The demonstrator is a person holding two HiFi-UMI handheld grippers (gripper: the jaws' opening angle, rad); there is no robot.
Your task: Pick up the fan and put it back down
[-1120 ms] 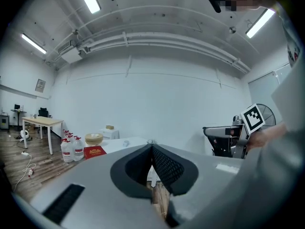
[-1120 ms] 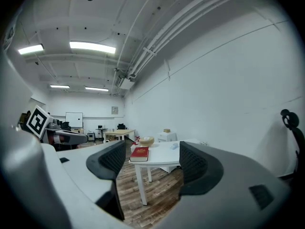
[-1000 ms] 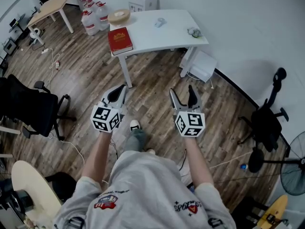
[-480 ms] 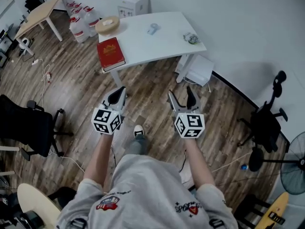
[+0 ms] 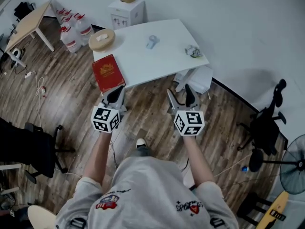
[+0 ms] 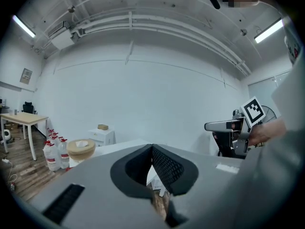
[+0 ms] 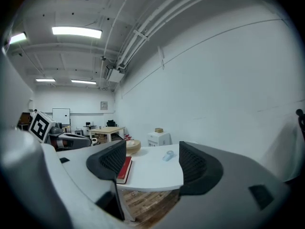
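Note:
A small pale-blue hand fan (image 5: 151, 41) lies on the white table (image 5: 162, 66), near its middle; the right gripper view shows the fan (image 7: 168, 155) beyond the jaws. Both grippers hang over the wooden floor, short of the table's near edge. My left gripper (image 5: 116, 92) is shut with nothing in it, close to a red book (image 5: 107, 72) on the table's left corner. In the left gripper view the left gripper (image 6: 151, 149) has its pads together. My right gripper (image 5: 179, 92) is open and empty, its jaws (image 7: 152, 161) framing the tabletop.
A round wooden box (image 5: 101, 39) and a crumpled wrapper (image 5: 193, 51) also lie on the table. Water jugs (image 5: 71, 30) and a white cabinet (image 5: 126, 11) stand behind it. An office chair (image 5: 267, 123) and a standing floor fan (image 5: 291, 168) are at the right.
The person has stepped forward, so the table now lies closer to both grippers. The jaws have not changed: left shut, right open.

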